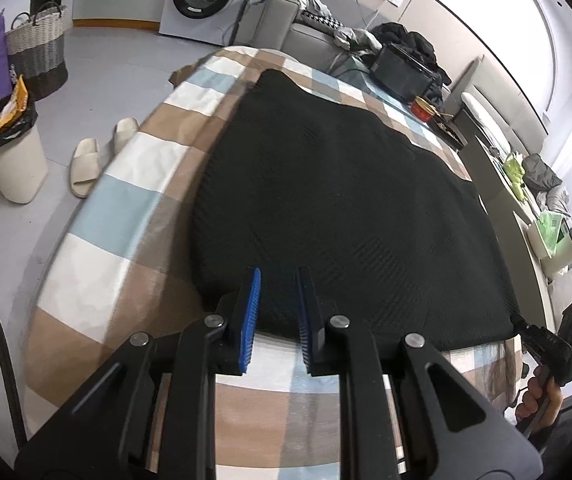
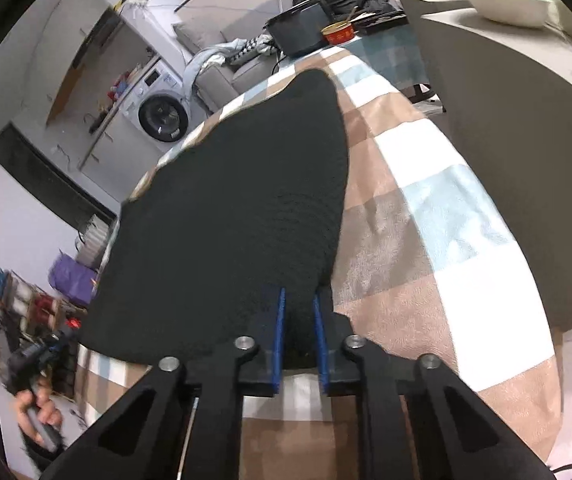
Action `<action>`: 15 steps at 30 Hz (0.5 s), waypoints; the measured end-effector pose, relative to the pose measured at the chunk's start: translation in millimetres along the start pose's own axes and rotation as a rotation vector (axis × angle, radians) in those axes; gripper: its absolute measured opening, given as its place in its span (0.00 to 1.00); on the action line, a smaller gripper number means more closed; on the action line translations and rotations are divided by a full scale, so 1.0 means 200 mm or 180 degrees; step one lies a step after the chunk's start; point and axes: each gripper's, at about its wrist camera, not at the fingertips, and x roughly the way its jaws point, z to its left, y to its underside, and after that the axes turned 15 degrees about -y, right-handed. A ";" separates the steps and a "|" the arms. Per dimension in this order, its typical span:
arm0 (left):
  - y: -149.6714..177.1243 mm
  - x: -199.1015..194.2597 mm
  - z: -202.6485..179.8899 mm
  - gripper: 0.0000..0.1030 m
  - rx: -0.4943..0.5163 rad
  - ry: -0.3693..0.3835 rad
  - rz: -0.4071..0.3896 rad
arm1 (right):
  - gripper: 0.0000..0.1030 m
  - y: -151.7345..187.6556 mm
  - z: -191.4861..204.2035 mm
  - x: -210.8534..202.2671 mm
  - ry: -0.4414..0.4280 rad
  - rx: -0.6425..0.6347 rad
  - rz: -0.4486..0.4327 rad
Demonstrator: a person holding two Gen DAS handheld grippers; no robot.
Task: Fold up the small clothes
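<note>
Black garment [image 1: 345,200] near hem between both grippers' fingers [image 1: 250,316].

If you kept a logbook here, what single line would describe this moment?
stage: fold start | left gripper: shut on black garment near edge | right gripper: shut on black garment, near corner | garment flat on checked blanket

My left gripper [image 1: 280,312] sits low and points forward, its blue-padded fingers [image 1: 249,320] parted by a narrow gap, with dark cloth lying in that gap. I can't tell whether the pads actually pinch it. My right gripper [image 2: 299,332] is in much the same pose, its blue pads [image 2: 280,336] upright and close together with cloth between them. In the right wrist view my left hand [image 2: 36,412] is wrapped around its handle; in the left wrist view my right hand [image 1: 539,396] grasps its own handle.
</note>
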 end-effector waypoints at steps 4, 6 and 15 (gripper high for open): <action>0.00 0.01 -0.04 0.18 0.0074 0.0026 0.0048 | 0.10 0.00 0.03 -0.02 0.0132 -0.0128 0.0044; -0.01 0.01 -0.07 0.22 0.0109 -0.0028 0.0024 | 0.14 0.00 0.08 -0.04 0.0229 -0.0212 -0.0063; 0.04 -0.07 -0.33 0.55 0.0655 0.0077 -0.0151 | 0.25 0.03 0.49 -0.14 0.0518 -0.1089 -0.0108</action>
